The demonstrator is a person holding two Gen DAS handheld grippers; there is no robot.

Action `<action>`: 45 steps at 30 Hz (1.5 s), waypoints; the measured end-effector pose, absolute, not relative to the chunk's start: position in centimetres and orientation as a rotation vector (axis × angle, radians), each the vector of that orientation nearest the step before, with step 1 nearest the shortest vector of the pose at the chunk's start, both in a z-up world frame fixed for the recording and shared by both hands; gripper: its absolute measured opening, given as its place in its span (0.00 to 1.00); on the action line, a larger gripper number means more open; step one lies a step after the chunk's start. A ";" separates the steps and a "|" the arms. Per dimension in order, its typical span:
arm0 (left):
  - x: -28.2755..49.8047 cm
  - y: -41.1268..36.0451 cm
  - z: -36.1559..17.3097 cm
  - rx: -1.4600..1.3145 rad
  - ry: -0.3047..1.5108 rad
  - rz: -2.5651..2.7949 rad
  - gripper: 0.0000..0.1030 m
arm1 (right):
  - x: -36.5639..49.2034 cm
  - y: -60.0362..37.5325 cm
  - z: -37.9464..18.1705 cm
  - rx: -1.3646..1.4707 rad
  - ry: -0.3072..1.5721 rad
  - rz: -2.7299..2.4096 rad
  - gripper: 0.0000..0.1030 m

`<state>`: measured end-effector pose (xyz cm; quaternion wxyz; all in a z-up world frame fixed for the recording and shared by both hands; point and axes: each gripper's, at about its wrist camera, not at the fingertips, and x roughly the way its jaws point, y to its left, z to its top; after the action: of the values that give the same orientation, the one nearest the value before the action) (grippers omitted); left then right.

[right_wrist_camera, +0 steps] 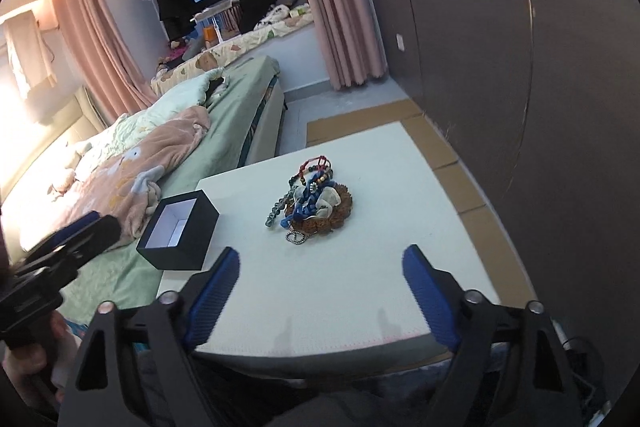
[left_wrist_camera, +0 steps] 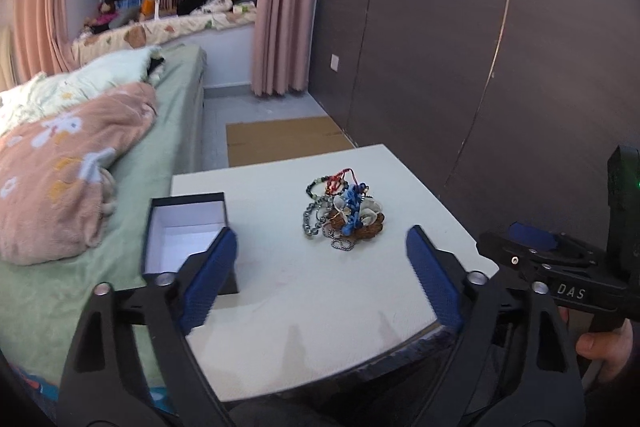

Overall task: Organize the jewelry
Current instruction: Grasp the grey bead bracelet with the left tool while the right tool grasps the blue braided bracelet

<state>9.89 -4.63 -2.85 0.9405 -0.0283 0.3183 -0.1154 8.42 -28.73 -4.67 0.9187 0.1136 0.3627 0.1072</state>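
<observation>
- Jewelry pile (left_wrist_camera: pixel 343 217) is sitting mid-table (left_wrist_camera: pixel 304 307), right of the open black box (left_wrist_camera: pixel 188 223).
- Left gripper (left_wrist_camera: pixel 320 259) and right gripper (right_wrist_camera: pixel 320 275) are hovering wide apart, gripping nothing.

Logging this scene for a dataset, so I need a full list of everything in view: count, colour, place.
Tangled pile of bead bracelets and chains: one heap, blue, red, grey, brown, mid-table.
Open black cardboard box with white lining: one, empty, table's left edge.
White square table: one, beside the bed.
Bed with green sheet: one, left, carrying a pink floral blanket.
Pink curtains: flanking the window.
Dark wall panelling: right.
Flat cardboard sheet: brown, on the floor.
Left gripper: open, above table.
Right gripper: open, above table.
</observation>
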 end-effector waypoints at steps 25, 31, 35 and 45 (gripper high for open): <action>24.7 -5.7 -12.2 -0.201 0.955 -0.324 0.42 | 23.3 -27.1 -13.3 0.650 0.972 0.355 0.35; 26.5 -5.3 -13.5 -0.252 0.989 -0.354 0.42 | 25.9 -26.8 -15.1 0.713 1.029 0.358 0.35; 27.3 -5.4 -14.4 -0.263 1.007 -0.368 0.42 | 27.6 -26.6 -16.2 0.774 1.066 0.366 0.31; 29.2 -6.6 -15.9 -0.260 1.049 -0.417 0.33 | 27.3 -27.1 -16.8 0.846 1.034 0.417 0.07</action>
<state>29.16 -6.62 -15.87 0.8368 -0.1226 0.4959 -0.1972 27.26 -27.13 -16.76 0.7650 0.3891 0.4760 0.1919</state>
